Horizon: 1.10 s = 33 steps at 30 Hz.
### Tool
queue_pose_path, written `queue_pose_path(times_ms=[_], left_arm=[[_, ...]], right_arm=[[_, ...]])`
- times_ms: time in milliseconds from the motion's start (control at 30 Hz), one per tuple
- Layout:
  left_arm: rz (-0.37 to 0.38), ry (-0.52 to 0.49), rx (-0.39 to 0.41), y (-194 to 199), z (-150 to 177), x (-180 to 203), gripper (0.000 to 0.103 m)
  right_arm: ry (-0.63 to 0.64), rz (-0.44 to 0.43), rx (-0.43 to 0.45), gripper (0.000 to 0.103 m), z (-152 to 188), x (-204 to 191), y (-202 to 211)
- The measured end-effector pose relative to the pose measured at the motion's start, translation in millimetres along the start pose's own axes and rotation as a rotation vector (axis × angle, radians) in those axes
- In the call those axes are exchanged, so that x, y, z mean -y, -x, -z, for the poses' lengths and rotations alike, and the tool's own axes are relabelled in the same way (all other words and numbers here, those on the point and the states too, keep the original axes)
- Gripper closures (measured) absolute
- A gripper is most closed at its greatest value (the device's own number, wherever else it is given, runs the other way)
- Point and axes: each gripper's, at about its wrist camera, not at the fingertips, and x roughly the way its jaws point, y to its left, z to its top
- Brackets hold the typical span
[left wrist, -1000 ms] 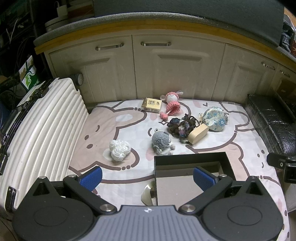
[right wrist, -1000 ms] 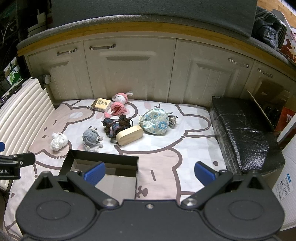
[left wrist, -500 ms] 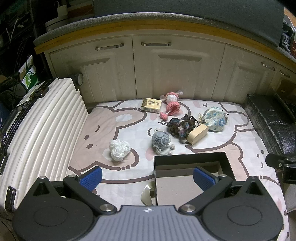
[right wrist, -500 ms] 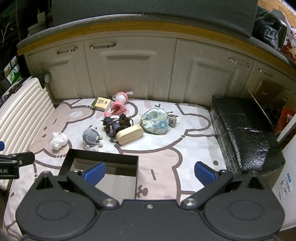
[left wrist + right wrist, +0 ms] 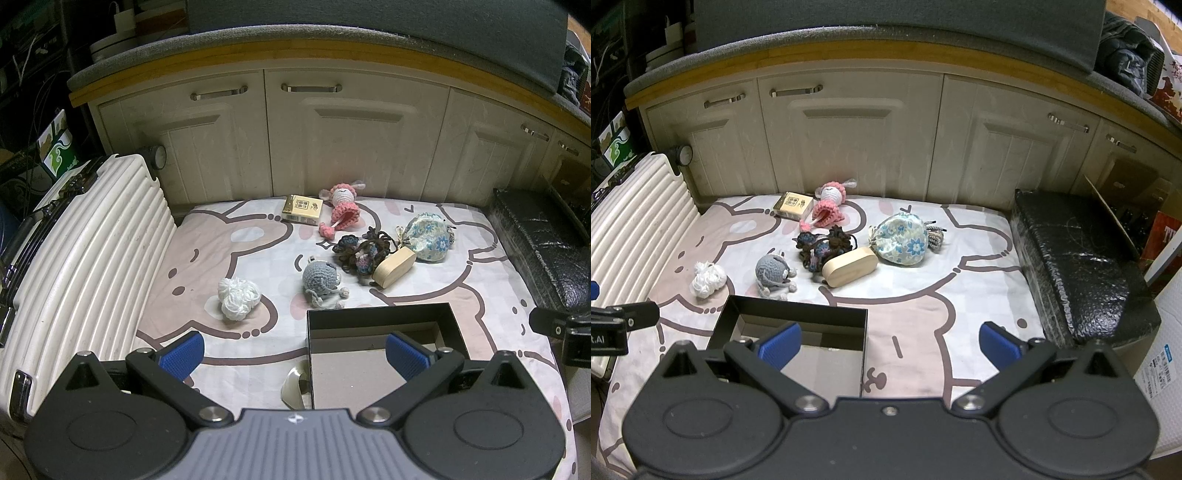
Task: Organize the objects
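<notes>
Both grippers hovering over the black box, nothing picked up yet

The left gripper (image 5: 293, 349) and the right gripper (image 5: 888, 341) are both hanging with jaws spread wide and nothing between the blue pads, poised at the near edge of the open black box (image 5: 380, 319), which is sitting on the cartoon-print mat (image 5: 229, 243) and looks like the bin for the loose items. Everything to be sorted is lying beyond the box: the grey crochet toy (image 5: 320, 278) just past its far wall, the white yarn ball (image 5: 238, 297) off to the box's left, the wooden case (image 5: 393, 266) touching the dark yarn tangle (image 5: 360, 249) and the floral pouch (image 5: 428, 236) farther back, with the pink doll (image 5: 341, 208) and a small yellow box (image 5: 303, 208) farthest away; judging by reach, the grey toy seems the easiest first grab
</notes>
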Motion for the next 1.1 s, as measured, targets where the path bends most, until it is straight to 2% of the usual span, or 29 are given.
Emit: queue_pose_path(times_ms=[767, 1100], left_arm=[[-0.006, 0.009, -0.003, 0.4, 0.1, 0.5, 0.0], [-0.017, 0.032, 0.029, 6.5, -5.8, -7.1, 0.0]], right_arm=[[0.0, -0.003, -0.003, 0.0, 7.1, -0.1, -0.2], [-0.037, -0.013, 0.023, 0.0, -6.7, 9.5, 5.3]])
